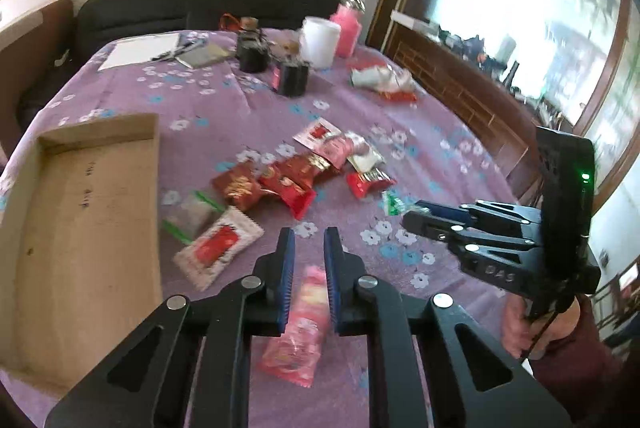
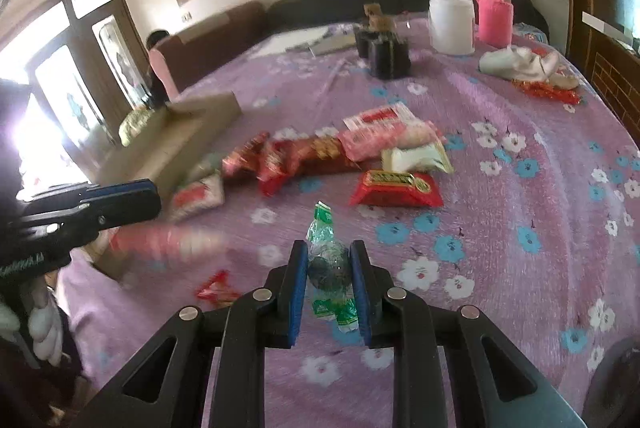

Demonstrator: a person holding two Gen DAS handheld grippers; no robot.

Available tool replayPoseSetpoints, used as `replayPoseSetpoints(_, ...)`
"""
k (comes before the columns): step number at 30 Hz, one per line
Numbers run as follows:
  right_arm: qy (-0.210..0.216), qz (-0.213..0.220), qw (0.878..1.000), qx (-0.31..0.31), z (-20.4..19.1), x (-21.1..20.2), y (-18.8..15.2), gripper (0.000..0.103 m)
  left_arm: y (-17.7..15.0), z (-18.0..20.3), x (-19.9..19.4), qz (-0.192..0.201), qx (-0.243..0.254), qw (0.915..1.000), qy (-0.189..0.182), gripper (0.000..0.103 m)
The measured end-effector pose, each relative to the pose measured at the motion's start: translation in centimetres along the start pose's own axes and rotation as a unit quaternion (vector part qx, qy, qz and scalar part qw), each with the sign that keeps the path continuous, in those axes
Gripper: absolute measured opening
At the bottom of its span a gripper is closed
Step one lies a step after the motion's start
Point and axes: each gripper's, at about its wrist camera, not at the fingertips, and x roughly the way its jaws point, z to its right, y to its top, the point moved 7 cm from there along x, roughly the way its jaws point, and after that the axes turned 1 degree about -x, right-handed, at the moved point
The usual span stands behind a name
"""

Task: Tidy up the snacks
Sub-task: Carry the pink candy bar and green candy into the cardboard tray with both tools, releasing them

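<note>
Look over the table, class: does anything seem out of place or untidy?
Yes. The snack packets lie in a loose heap on the purple cloth beside the cardboard box, which is empty where visible. Crumpled wrappers sit apart near the far edge.

Purple cloth (image 1: 248,108) everywhere, sprinkled with white and blue flowers. Black left gripper (image 1: 309,252) with blue pads (image 1: 286,268) frames a pink, yellow-flecked packet (image 1: 304,312). At nine o'clock, a plain brown cardboard box (image 1: 80,212). Dead centre, a heap of red-and-gold packets (image 1: 280,184); at eight o'clock of it, a white pouch with red label (image 1: 218,246). Black right gripper (image 2: 329,260) brackets a green-and-clear wrapper (image 2: 328,264) around something dark. At one o'clock, a white tub (image 2: 451,24) and a pink bottle (image 2: 495,16).
</note>
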Motion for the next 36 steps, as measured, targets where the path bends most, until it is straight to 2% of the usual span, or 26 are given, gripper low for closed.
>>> replayPoseSetpoints(3,0.005,0.007,1.000,-0.015,-1.8,-1.2,1.2,0.022,-0.5,-0.5,0.2,-0.006,0.016,0.9997,0.017,0.013)
replayPoseSetpoints(4,0.003,0.007,1.000,-0.020,-2.2,-1.3,1.5,0.022,-1.1,-0.4,0.7,-0.016,0.024,0.9995,0.010,0.015)
replayPoseSetpoints(6,-0.005,0.003,1.000,-0.028,-3.0,-1.2,1.8,0.022,-2.4,0.2,1.6,-0.035,0.043,0.9985,-0.006,0.024)
replayPoseSetpoints(8,0.000,-0.005,1.000,-0.027,-3.5,-0.8,1.5,0.022,-4.0,1.1,2.7,-0.053,0.083,0.9951,0.000,0.036)
replayPoseSetpoints(12,0.016,-0.019,1.000,-0.016,-3.8,-0.4,0.5,0.022,-6.4,2.5,5.0,-0.087,0.157,0.9837,0.010,0.037)
replayPoseSetpoints(15,0.022,-0.023,0.999,-0.006,-3.3,-0.4,0.2,0.022,-7.1,2.8,6.6,-0.104,0.177,0.9785,0.023,0.038)
replayPoseSetpoints(16,0.021,-0.023,1.000,-0.004,-3.1,-0.5,0.2,0.022,-6.8,2.9,6.8,-0.094,0.176,0.9795,0.022,0.038)
replayPoseSetpoints(19,0.032,-0.025,0.999,0.010,-2.6,-0.6,0.2,0.022,-6.3,2.7,7.4,-0.104,0.149,0.9832,0.014,0.036)
replayPoseSetpoints(20,0.035,-0.025,0.999,0.013,-2.4,-0.6,0.2,0.022,-6.2,2.6,7.3,-0.104,0.143,0.9841,0.016,0.024)
replayPoseSetpoints(21,0.039,-0.026,0.999,0.017,-2.3,-0.6,0.2,0.022,-6.1,2.5,7.3,-0.103,0.138,0.9849,0.020,0.023)
replayPoseSetpoints(24,0.050,-0.028,0.998,0.023,-2.4,-0.5,0.1,0.022,-5.7,1.7,6.5,-0.097,0.093,0.9909,0.002,0.021)
replayPoseSetpoints(26,0.055,-0.028,0.998,0.024,-2.7,-0.5,0.2,0.022,-5.3,1.2,5.2,-0.086,0.062,0.9942,-0.022,0.020)
replayPoseSetpoints(31,0.075,-0.022,0.997,0.018,-4.4,-0.8,1.4,0.022,-2.5,-0.7,-0.5,-0.031,-0.007,0.9965,-0.078,0.020)
replayPoseSetpoints(34,0.094,-0.019,0.995,0.010,-6.4,-1.0,3.1,0.022,-0.2,-3.4,-3.7,0.007,-0.042,0.9955,-0.084,0.020)
replayPoseSetpoints(36,0.114,-0.016,0.993,0.005,-8.2,-0.8,4.8,0.022,1.5,-5.7,-4.8,0.024,-0.064,0.9953,-0.069,0.021)
